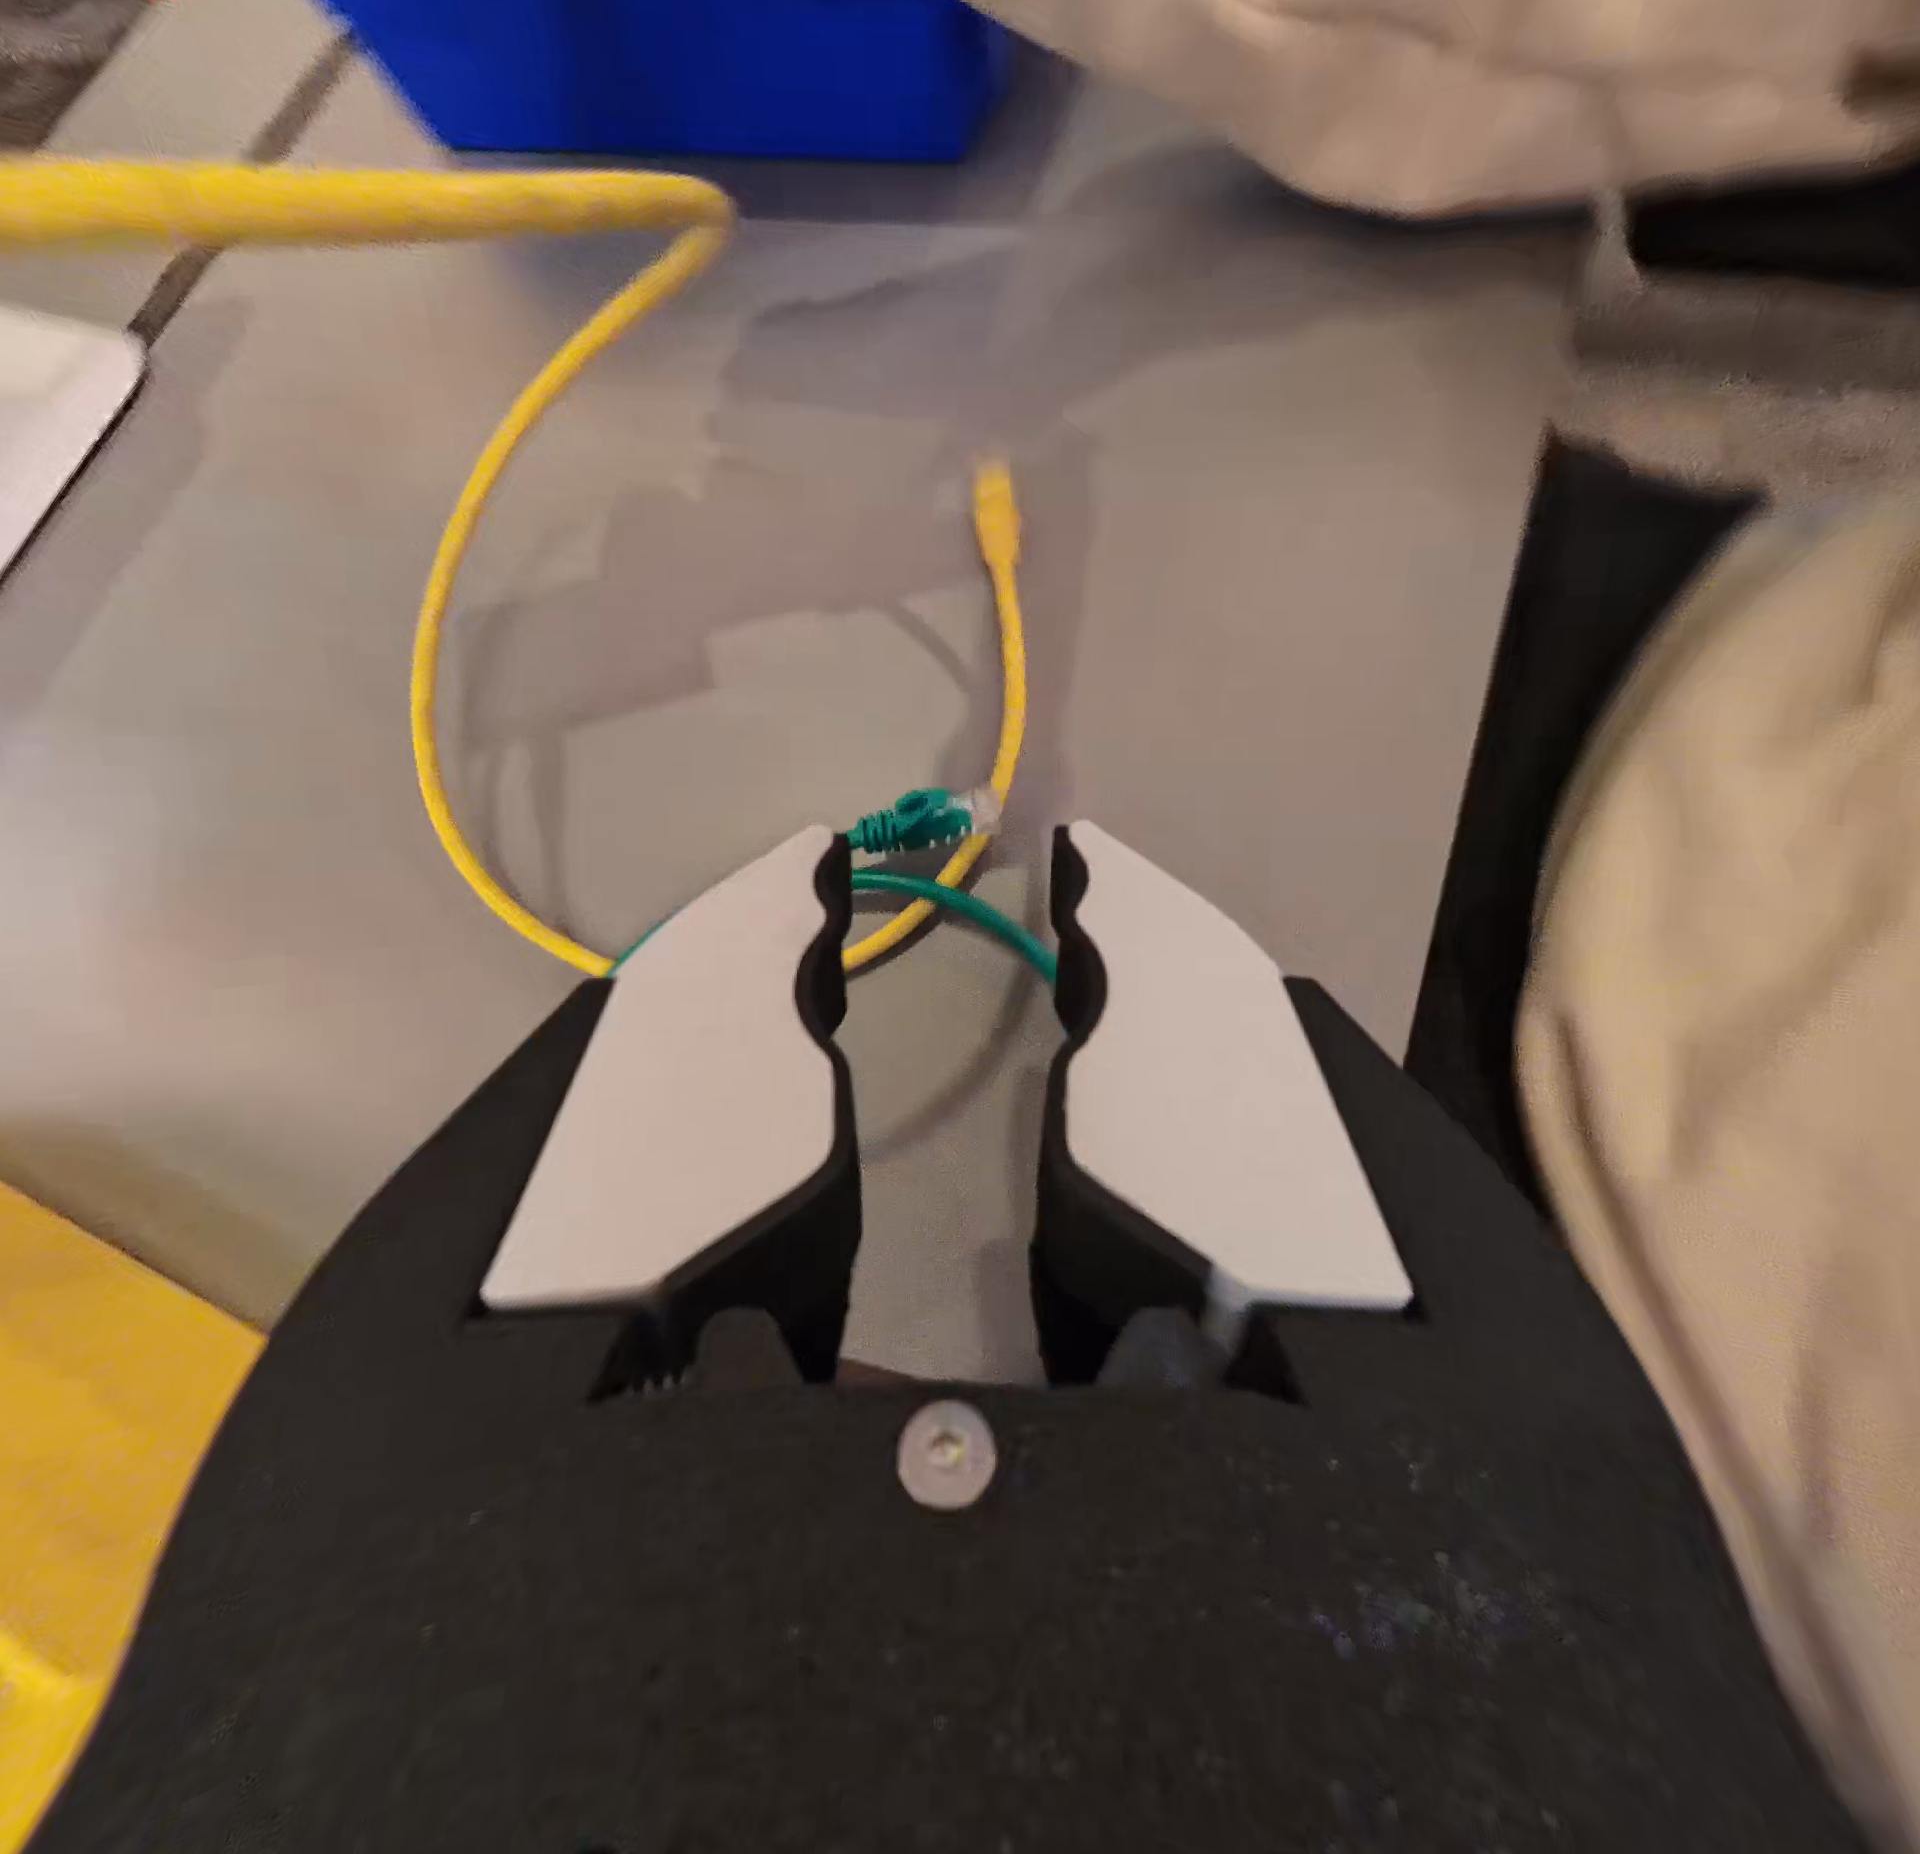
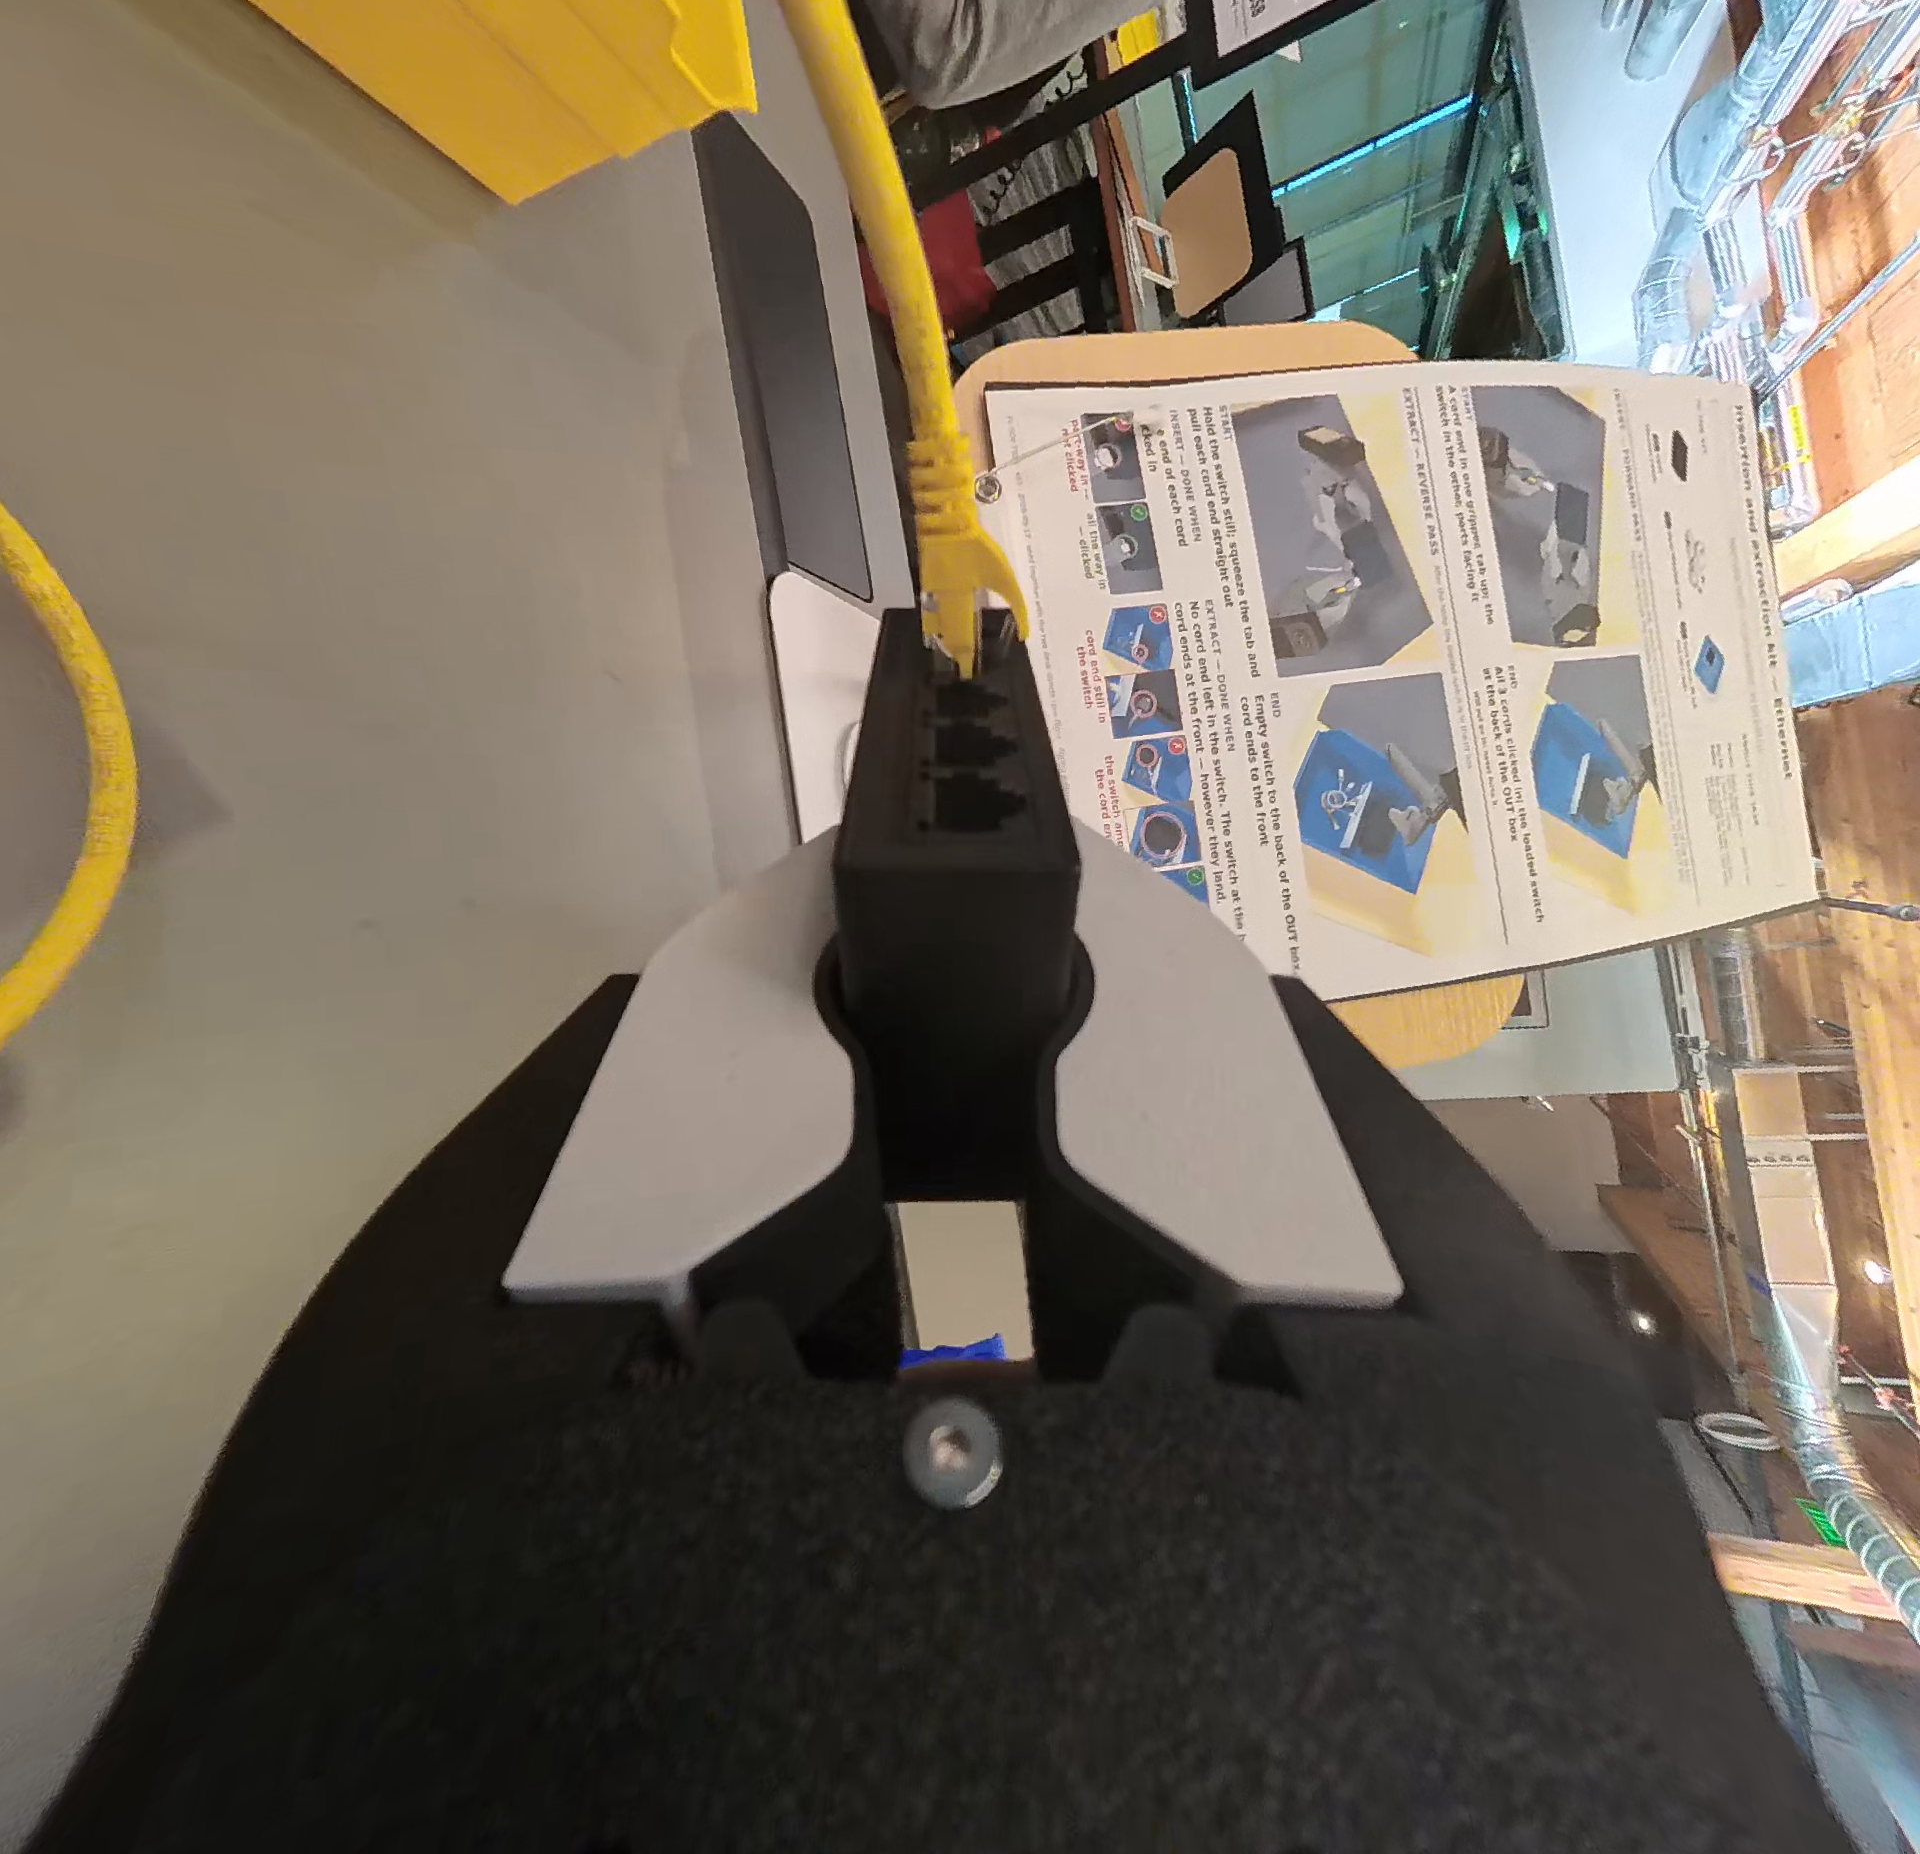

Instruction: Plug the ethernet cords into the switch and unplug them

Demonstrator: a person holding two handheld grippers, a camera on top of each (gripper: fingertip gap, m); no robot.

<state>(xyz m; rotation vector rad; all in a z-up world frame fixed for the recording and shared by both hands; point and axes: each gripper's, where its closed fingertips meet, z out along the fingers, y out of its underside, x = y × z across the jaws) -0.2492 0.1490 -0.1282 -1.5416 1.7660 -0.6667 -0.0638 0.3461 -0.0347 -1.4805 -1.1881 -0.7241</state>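
- The right gripper [image 2: 956, 957] is clamped on a black switch [image 2: 951, 796], holding it by its near end with the row of ports facing up toward the camera.
- One yellow cord [image 2: 883, 215] runs down from the top of the right wrist view; its plug [image 2: 956, 568] sits in the farthest port. The three nearer ports look empty.
- A printed instruction sheet [image 2: 1455, 661] lies beyond the switch, and a yellow bin [image 2: 499, 48] sits at upper left.
- The left gripper [image 1: 951, 869] hovers low over a grey table [image 1: 1247, 609], jaws parted by a modest gap and holding nothing.
- Just ahead of its fingertips lies a green cord [image 1: 987, 921] with its green plug [image 1: 920, 819], crossing over a loop of yellow cord [image 1: 447, 661] whose free plug [image 1: 995, 516] rests farther out.
- The left wrist view is blurred, so I cannot tell for sure whether the green plug's clear tip touches the yellow cord or just lies beside it.
- A blue bin [image 1: 675, 38] stands at the back, and beige fabric [image 1: 1714, 1077] fills the right side.
- Judgement: the next likely step is picking up the green plug.
- Risk: because the cords cross, closing here could catch both, or catch the thin cable rather than the plug body, leaving the plug free to swing and misalign at the port.
- Risk: dragging the loop could tug on the seated yellow plug or twist the switch in its grip.
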